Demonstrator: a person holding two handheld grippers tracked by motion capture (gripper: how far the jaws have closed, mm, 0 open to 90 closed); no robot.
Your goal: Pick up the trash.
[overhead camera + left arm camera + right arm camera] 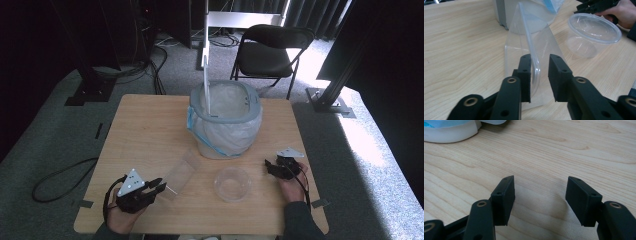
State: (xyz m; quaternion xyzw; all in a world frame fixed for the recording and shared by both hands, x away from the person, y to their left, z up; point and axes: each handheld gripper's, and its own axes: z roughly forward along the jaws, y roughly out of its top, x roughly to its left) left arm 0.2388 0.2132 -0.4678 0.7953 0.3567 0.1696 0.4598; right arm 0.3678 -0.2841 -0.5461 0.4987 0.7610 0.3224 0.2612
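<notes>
The clear, flat plastic lid (534, 50) is straddled edge-on by the narrowing left tool (539, 77), seemingly not yet pinched; firm closure is needed next.

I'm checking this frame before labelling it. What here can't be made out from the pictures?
- Bin contents: in the high view its white liner and the upright white post in front hide the inside.
- Clear plastic piece: in the left gripper view it stands between the left gripper fingers, touching one; whether the other presses it is unclear.
- Clear round tub: too small and transparent in the high view to tell if anything is inside.
</notes>
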